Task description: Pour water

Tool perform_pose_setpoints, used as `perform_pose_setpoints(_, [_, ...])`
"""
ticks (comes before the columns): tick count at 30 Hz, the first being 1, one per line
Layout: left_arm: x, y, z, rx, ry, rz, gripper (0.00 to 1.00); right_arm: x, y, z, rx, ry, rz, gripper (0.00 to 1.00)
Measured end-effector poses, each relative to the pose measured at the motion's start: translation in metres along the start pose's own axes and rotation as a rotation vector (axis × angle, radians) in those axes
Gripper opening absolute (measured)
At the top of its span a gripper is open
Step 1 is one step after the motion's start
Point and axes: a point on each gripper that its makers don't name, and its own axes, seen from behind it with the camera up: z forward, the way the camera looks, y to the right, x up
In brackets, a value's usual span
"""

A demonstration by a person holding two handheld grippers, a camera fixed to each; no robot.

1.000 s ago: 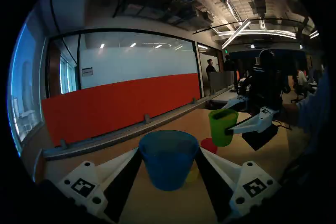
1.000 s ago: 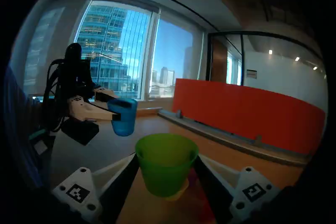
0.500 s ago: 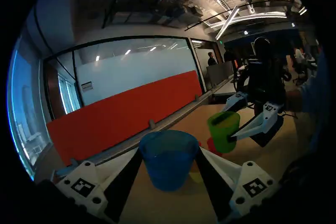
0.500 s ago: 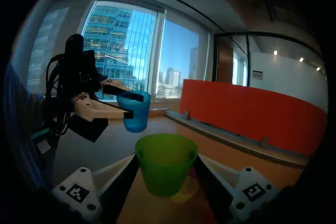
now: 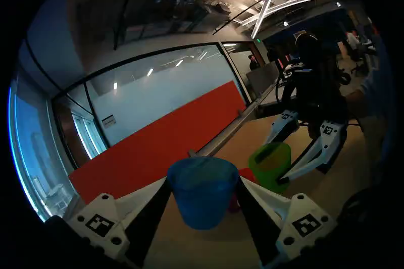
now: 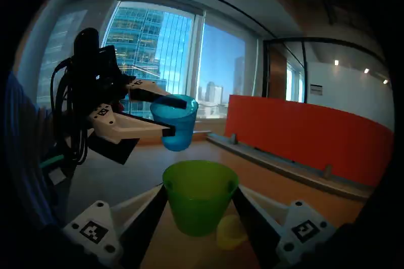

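pinching a translucent blue plastic cup (image 5: pixel 203 203), left gripper (image 5: pixel 202 184) jaws press its sides; right gripper (image 6: pixel 200 192) jaws grip a green plastic cup (image 6: pixel 200 209). blue cup hangs tilted, above the green one.

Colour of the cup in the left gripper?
Blue; the cup shows best in the left gripper view.

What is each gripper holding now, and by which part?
The left gripper holds the blue cup, the right gripper the green cup. Each is pinched by opposite sides of its wall, just below the rim.
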Motion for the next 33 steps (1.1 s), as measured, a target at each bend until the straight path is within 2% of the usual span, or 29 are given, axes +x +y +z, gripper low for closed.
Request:
perform_pose_setpoints(6, [0.009, -0.006, -0.004, 0.019, 0.007, 0.068, 0.86, -0.003, -0.008, 0.008, 0.019, -0.003, 0.003, 0.90])
perform_pose_setpoints(16, [0.024, -0.006, -0.008, 0.032, 0.012, 0.196, 0.86, -0.006, -0.018, 0.017, 0.040, -0.007, 0.004, 0.90])
perform_pose_setpoints(33, [0.035, 0.001, -0.006, 0.037, 0.010, 0.333, 0.86, -0.007, -0.033, 0.026, 0.077, -0.004, 0.009, 0.90])
